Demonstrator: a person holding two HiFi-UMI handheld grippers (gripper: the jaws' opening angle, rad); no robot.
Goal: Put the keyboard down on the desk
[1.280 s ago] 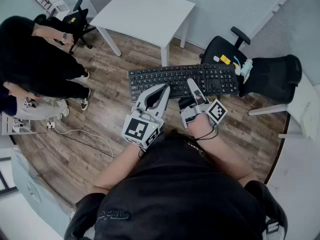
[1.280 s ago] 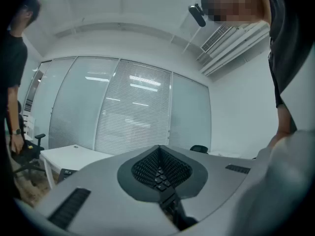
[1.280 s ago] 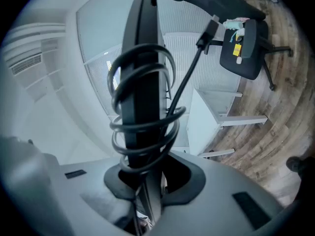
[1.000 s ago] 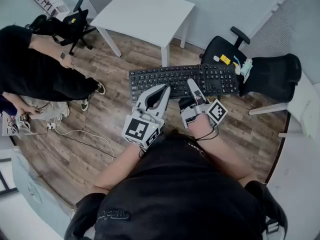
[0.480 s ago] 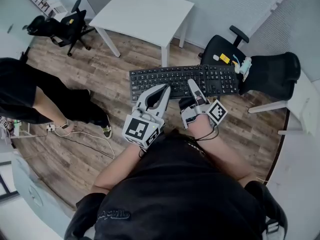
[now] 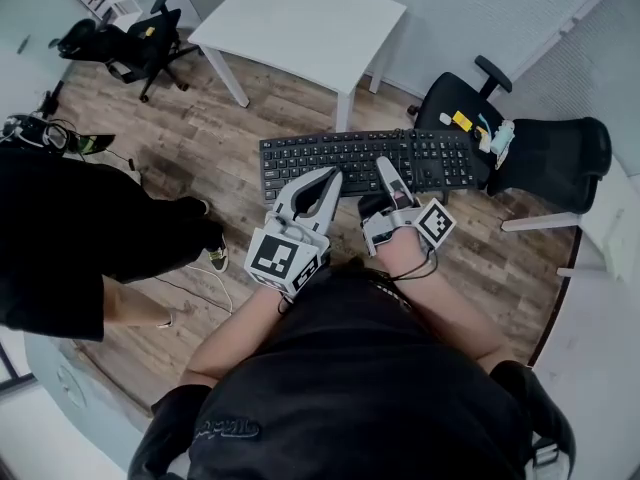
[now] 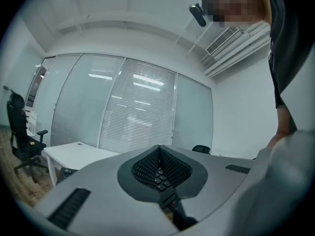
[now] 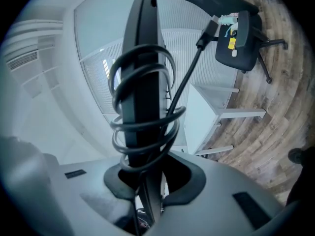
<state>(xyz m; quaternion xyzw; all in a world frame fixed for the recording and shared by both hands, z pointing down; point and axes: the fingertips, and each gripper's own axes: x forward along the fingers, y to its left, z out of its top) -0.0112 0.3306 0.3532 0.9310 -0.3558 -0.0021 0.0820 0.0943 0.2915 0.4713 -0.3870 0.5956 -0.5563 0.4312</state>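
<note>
A black keyboard (image 6: 340, 156) hangs in the air above the wooden floor, level, with its keys up. My left gripper (image 6: 330, 180) is shut on its near edge left of the middle, and in the left gripper view several keys (image 7: 160, 176) show between the closed jaws. My right gripper (image 6: 387, 173) is shut on the near edge further right. In the right gripper view the keyboard (image 8: 142, 58) runs edge-on away from the jaws, with its coiled black cable (image 8: 142, 124) wound around it. A white desk (image 6: 300, 18) stands beyond the keyboard.
A black office chair (image 6: 540, 148) with small items on its seat stands at the right, close to the keyboard's end. A person in black (image 6: 90, 238) stands at the left on the floor. Another chair (image 6: 130, 38) is at the far left. A loose cable (image 6: 200, 288) lies on the floor.
The person at the left has walked from the far left toward the near left. The desk sits a little lower and further right in the head view. Both grips on the keyboard are unchanged.
</note>
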